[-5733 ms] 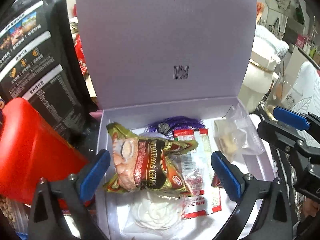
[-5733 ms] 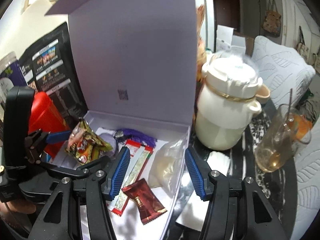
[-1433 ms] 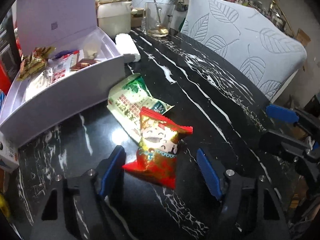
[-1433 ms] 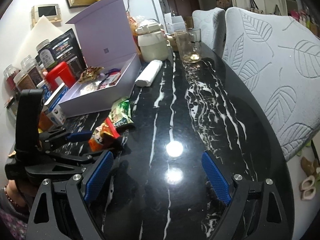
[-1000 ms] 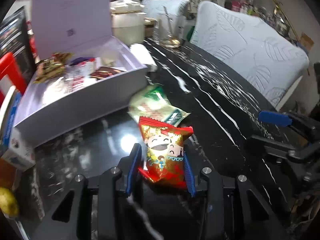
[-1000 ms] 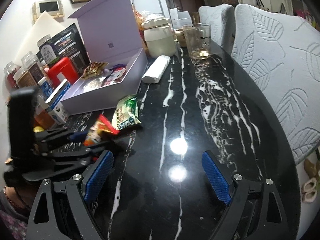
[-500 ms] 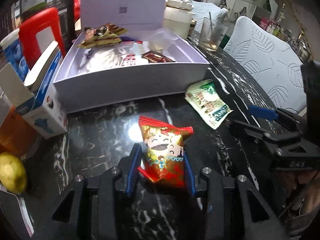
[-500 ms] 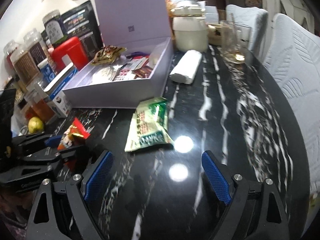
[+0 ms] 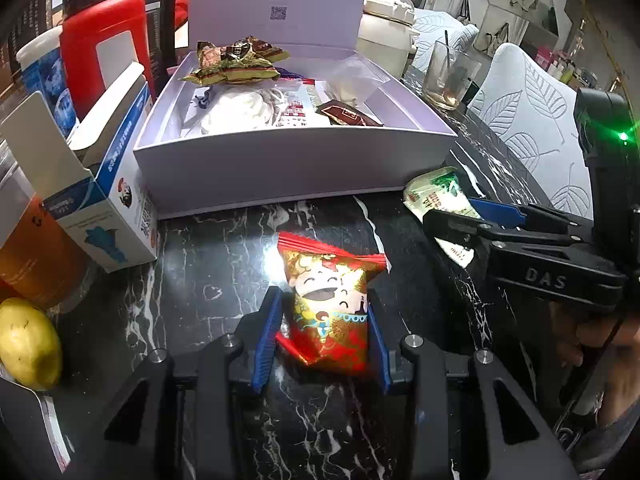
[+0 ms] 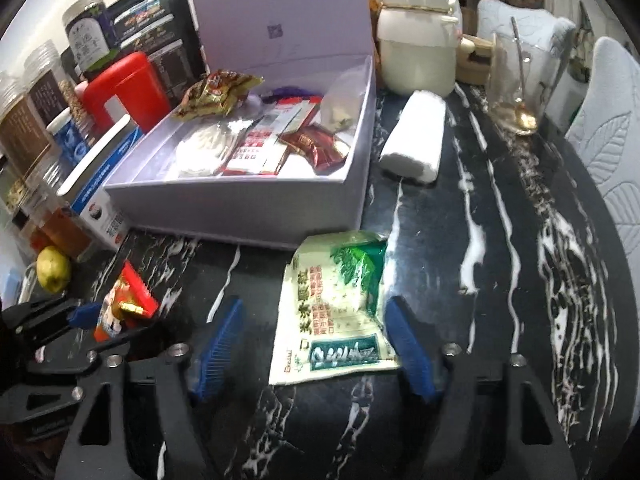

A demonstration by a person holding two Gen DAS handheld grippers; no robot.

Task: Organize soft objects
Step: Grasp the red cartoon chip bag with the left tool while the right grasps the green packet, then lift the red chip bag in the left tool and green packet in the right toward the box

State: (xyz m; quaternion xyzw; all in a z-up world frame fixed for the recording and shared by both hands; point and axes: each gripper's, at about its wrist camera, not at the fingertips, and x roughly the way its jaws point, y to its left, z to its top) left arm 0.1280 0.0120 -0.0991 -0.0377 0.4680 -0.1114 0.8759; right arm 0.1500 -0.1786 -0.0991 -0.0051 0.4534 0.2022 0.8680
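A red snack packet [image 9: 328,304] with a cartoon face sits between the pads of my left gripper [image 9: 322,308], which is shut on it just above the black marble table. The same packet [image 10: 124,304] and left gripper [image 10: 92,320] show at the lower left of the right wrist view. A green and white packet [image 10: 336,304] lies flat on the table between the fingers of my right gripper [image 10: 316,308], whose jaws are closing. Its left pad is still apart from the packet. The open lilac box [image 9: 280,160] behind holds several packets.
A white roll [image 10: 416,140], a cream pot [image 10: 416,52] and a glass with a spoon [image 10: 516,92] stand to the right of the box. A blue and white carton [image 9: 108,200], a red canister [image 9: 108,48], jars and a lemon [image 9: 28,344] crowd the left. Padded chairs line the table's right edge.
My right gripper has moved in over the green packet and its jaws have narrowed around it. The left gripper keeps its grip on the red packet and has hardly shifted in the last half second.
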